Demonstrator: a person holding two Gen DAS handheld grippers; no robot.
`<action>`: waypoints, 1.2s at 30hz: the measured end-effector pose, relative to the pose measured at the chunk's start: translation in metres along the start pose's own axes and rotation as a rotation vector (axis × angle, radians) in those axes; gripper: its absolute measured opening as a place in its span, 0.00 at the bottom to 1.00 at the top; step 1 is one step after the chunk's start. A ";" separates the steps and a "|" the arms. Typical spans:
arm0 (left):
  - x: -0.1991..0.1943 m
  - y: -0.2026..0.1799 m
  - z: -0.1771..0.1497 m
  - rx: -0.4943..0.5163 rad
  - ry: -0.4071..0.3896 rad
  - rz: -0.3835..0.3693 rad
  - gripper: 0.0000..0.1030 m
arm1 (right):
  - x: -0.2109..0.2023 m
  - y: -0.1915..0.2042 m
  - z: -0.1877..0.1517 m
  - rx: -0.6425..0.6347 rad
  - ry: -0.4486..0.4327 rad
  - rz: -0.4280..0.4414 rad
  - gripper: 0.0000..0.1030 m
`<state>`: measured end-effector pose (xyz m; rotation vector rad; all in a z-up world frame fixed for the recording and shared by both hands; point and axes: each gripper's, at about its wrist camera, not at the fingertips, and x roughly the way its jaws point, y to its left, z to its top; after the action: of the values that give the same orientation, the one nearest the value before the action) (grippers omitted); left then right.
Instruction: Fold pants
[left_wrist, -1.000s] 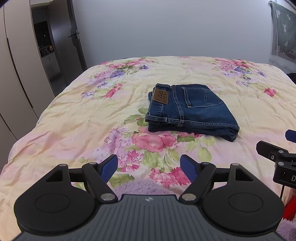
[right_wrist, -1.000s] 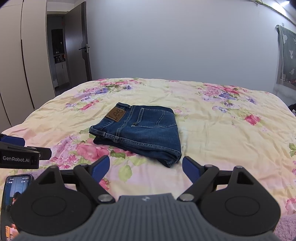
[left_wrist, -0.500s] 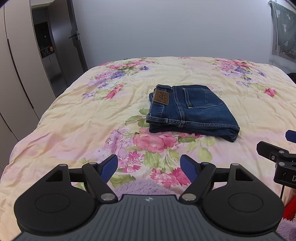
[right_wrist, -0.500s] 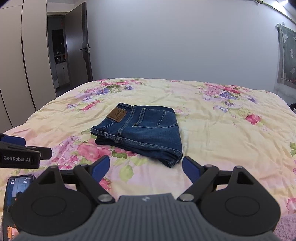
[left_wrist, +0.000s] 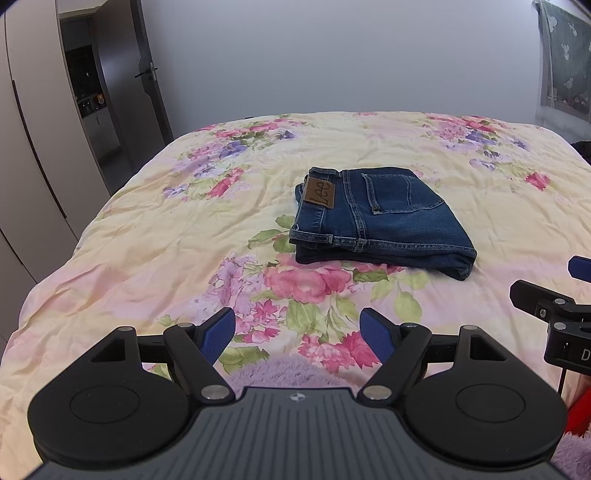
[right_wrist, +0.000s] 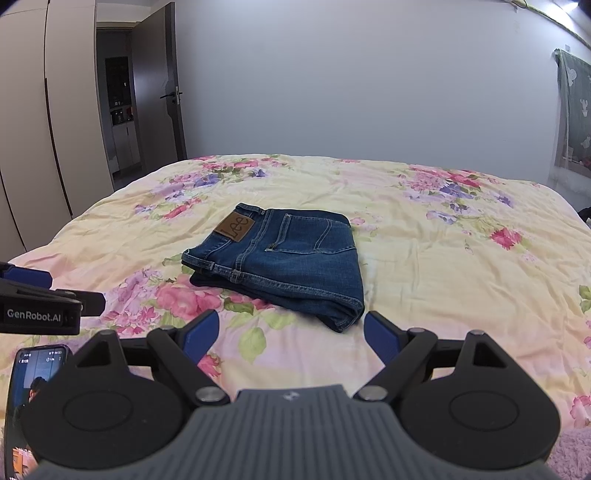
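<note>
Since jeans (left_wrist: 380, 218) already lie folded mid-bed, task looks near done. Left gripper (left_wrist: 297, 334) and right gripper (right_wrist: 291, 334) both spread wide, holding nothing, short of denim. Risk: careless nudge at near corner unfolds stack. Bedspread (left_wrist: 147, 240) bare all round; phone (right_wrist: 37, 373) low left.

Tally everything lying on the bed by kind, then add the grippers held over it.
Folded jeans: 1
Phone: 1, at the near left edge in the right wrist view
Grippers: 2, the left gripper and the right gripper, both open and holding nothing
Total: 4
</note>
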<state>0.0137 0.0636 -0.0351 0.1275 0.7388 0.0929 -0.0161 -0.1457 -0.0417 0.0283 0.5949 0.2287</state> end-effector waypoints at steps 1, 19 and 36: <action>0.000 0.000 0.000 -0.001 0.000 0.000 0.87 | 0.000 0.000 0.000 0.000 0.001 0.000 0.79; 0.000 0.000 -0.001 0.005 0.005 -0.007 0.87 | 0.000 -0.001 0.000 -0.001 0.000 0.001 0.79; 0.000 0.000 -0.002 0.007 0.005 -0.006 0.87 | 0.000 -0.001 0.000 0.002 0.009 -0.003 0.79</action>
<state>0.0125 0.0637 -0.0365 0.1318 0.7447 0.0848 -0.0163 -0.1471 -0.0420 0.0284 0.6040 0.2249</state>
